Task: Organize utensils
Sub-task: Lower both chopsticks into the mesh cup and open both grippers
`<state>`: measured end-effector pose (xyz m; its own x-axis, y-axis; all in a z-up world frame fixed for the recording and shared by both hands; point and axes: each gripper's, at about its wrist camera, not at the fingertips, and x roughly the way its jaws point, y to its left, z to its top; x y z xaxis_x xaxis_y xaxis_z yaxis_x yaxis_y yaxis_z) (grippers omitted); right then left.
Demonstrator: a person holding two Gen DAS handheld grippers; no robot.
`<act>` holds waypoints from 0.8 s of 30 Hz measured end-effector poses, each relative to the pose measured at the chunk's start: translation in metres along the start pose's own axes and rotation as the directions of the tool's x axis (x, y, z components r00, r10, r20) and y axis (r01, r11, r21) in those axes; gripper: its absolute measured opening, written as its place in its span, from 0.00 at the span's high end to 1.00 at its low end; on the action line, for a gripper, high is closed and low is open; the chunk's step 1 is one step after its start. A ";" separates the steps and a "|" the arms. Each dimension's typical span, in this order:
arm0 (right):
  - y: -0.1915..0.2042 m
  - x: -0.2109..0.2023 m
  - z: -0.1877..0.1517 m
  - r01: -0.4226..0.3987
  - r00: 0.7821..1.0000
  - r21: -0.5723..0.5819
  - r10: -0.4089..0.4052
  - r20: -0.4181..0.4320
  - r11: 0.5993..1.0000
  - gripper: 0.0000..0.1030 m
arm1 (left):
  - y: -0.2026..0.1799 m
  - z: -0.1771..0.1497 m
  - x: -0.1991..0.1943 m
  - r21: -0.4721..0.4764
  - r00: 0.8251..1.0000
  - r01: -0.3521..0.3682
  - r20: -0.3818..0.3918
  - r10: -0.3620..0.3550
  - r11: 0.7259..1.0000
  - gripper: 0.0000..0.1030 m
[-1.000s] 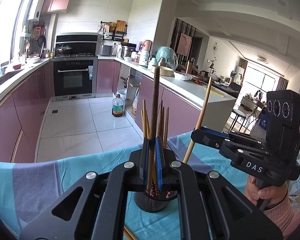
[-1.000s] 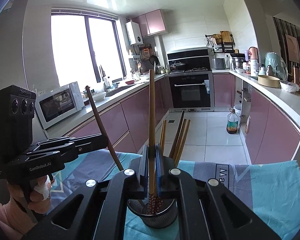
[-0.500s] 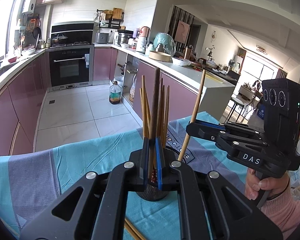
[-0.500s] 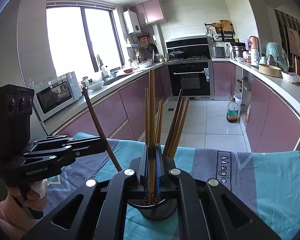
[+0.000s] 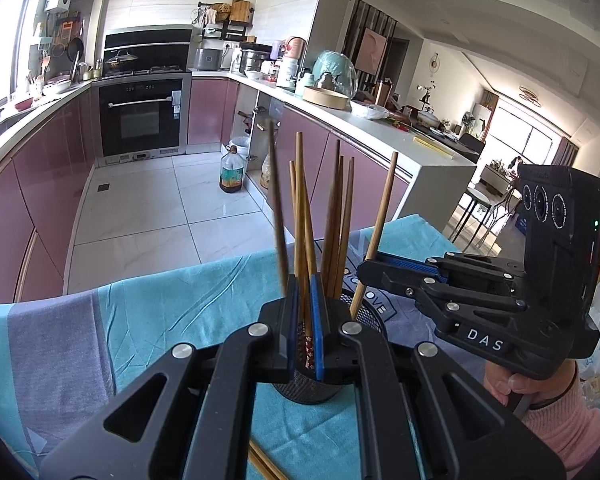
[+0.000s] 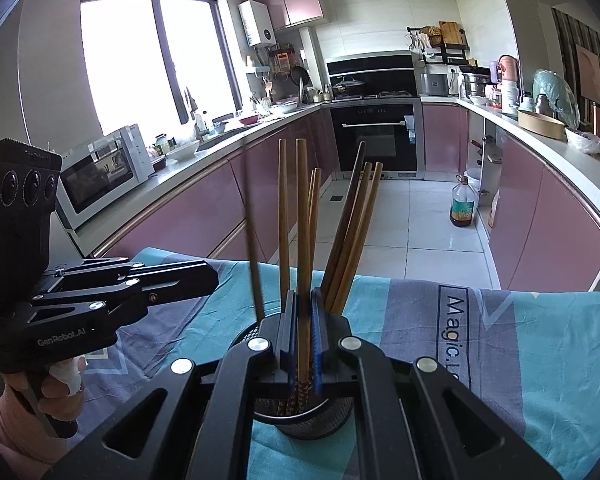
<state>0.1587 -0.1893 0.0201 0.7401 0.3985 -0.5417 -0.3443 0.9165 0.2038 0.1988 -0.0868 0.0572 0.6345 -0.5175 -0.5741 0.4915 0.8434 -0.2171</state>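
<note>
A black mesh holder [image 5: 306,388] [image 6: 304,416] stands on the teal cloth with several wooden chopsticks upright in it. My left gripper [image 5: 304,312] has its jaws slightly apart; a dark chopstick [image 5: 278,216], blurred, stands just left of them in the holder. In the right wrist view this gripper [image 6: 204,280] is left of the holder and the dark chopstick [image 6: 254,240] is free of it. My right gripper [image 6: 304,332] is shut on a light chopstick [image 6: 303,216] whose patterned end is in the holder. In the left wrist view it [image 5: 366,272] holds that chopstick [image 5: 376,232].
The table is covered by a teal and grey cloth [image 6: 480,328]. Loose chopsticks [image 5: 262,464] lie on the cloth near my left gripper. Beyond the table edge are a tiled kitchen floor, pink cabinets [image 5: 40,200] and an oil bottle [image 5: 231,172].
Both grippers came down over the holder. My left gripper opened and let go of the dark chopstick, which now stands in the holder. The right chopstick's end went into the holder.
</note>
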 end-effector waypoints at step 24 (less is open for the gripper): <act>-0.012 0.010 -0.009 0.005 1.000 0.061 -0.006 0.017 0.998 0.91 | 0.017 -0.029 -0.003 -0.039 0.997 -0.058 0.051 0.060 0.998 0.69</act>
<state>0.1649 -0.1969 0.0046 0.7519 0.3931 -0.5293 -0.3044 0.9191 0.2502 0.1882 -0.0669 0.0322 0.6925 -0.4724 -0.5452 0.4299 0.8772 -0.2139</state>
